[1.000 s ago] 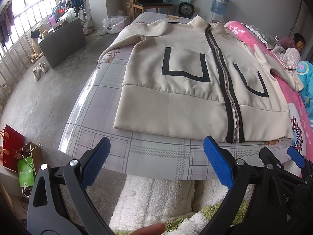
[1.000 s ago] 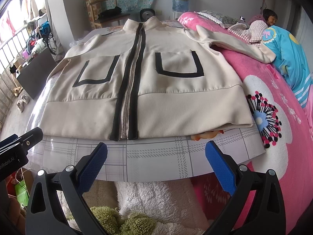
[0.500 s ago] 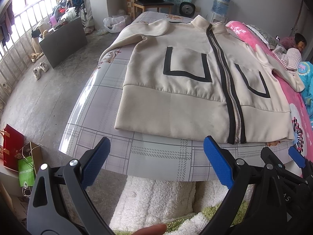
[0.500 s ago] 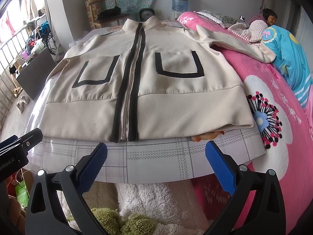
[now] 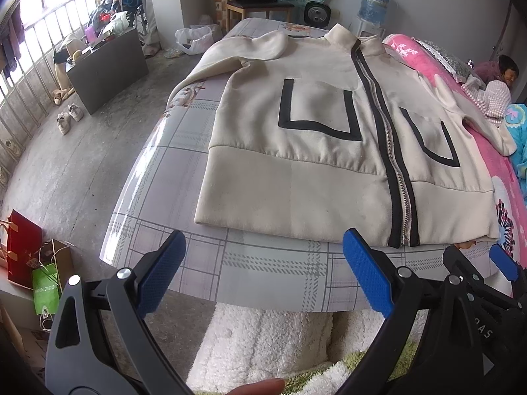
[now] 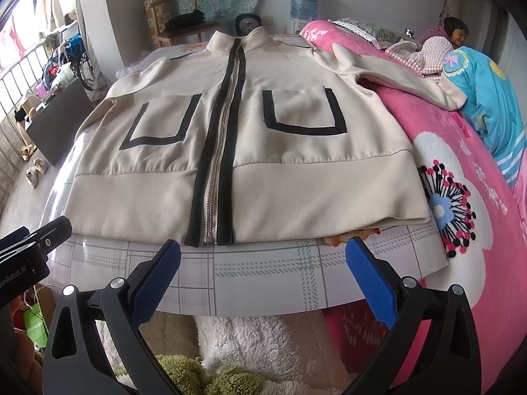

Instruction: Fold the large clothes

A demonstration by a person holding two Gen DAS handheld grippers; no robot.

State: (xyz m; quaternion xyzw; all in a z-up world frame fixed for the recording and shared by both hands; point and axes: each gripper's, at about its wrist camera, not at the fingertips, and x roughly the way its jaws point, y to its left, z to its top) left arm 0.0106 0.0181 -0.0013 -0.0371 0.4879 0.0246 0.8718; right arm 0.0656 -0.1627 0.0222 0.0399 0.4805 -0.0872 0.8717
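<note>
My left hand-held gripper (image 5: 263, 273) hangs wide, its blue pads (image 5: 161, 276) well apart and gripping nothing, just short of the near edge of the surface (image 5: 263, 273). My right hand-held gripper (image 6: 263, 276) is likewise spread wide and empty, at the same near edge; its tip (image 5: 504, 261) shows at the far right of the left view.

Ahead of both lies the jacket (image 6: 296, 151), cream with black trim, flat and face up on the checked sheet of the surface, zipped shut. Its hem (image 6: 263, 233) is the nearest part, close beyond the pads yet not touching them; the collar (image 6: 243, 41) is farthest. From the right view the zip (image 6: 214, 204) runs just left of centre between the pads; from the left view the zip (image 5: 400, 197) sits toward the right pad.

One sleeve (image 6: 395, 75) spreads onto the pink blanket (image 6: 461, 197); the other sleeve (image 5: 230, 56) lies along the surface's left edge.

Two black-edged pockets (image 6: 303, 112) flank the zip.
</note>
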